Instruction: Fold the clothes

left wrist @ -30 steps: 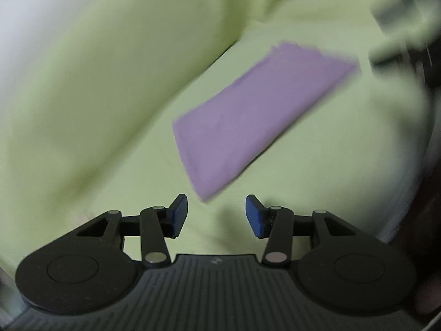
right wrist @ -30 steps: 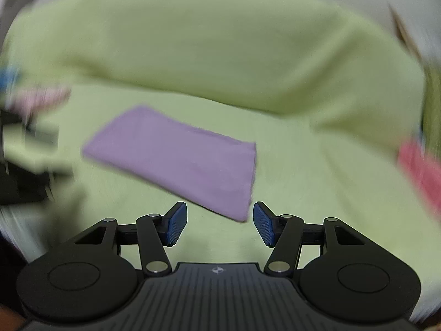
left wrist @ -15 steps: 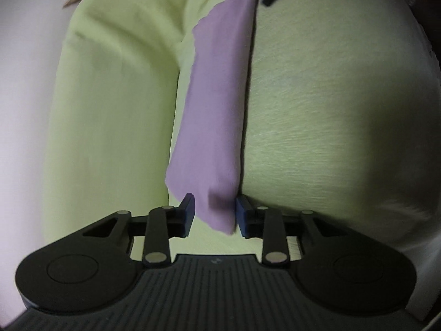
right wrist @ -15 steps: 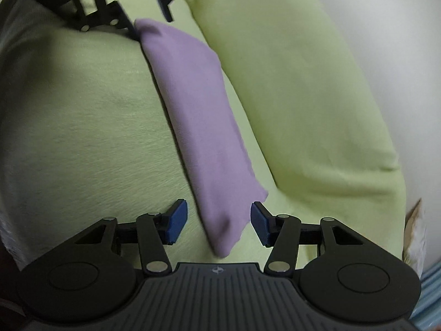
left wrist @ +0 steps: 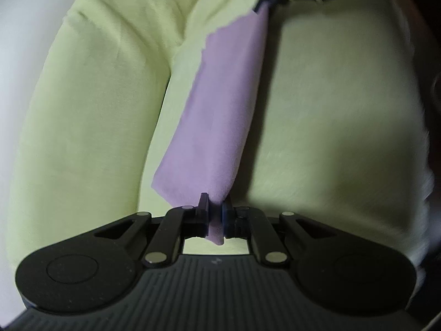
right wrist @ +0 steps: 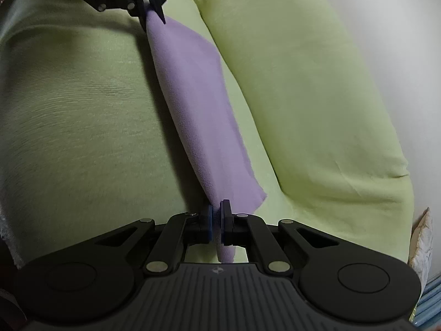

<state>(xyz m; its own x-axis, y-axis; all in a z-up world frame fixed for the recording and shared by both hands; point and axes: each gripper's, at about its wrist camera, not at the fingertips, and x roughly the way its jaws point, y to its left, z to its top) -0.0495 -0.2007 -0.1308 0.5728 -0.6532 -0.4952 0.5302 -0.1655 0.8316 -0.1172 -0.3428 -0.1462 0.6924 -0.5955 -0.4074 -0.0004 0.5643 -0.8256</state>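
The left gripper (left wrist: 215, 215) has its jaws closing on a corner of the purple cloth (left wrist: 217, 115), and a tongue of fabric pokes out behind the pads, so the cloth is plainly between them and pinched. The right gripper (right wrist: 216, 222) is clamped tight on the opposite near corner in the same way, with a flap of purple hanging down behind its pads.

From the left jaws the cloth runs away toward one o'clock as a long narrow band, ending at the right gripper, which shows at the top of that view near one o'clock. From the right jaws it runs toward eleven o'clock to the left gripper, seen at the top of that view. So the long axis of the cloth lies straight along the line between the two pairs of jaws (each holds one end of the same long edge), and neither hand is nearer to the middle than the other.

The held edge looks raised a little, casting a dark shadow on the seat of the light green sofa (right wrist: 82, 104); the far long edge lies toward the sofa's back cushion (left wrist: 96, 96), at ten o'clock in the left view and two o'clock in the right.

The coming fold, I judge, turns on carrying this held edge across the short way toward that far edge, both hands moving together to keep it taut.
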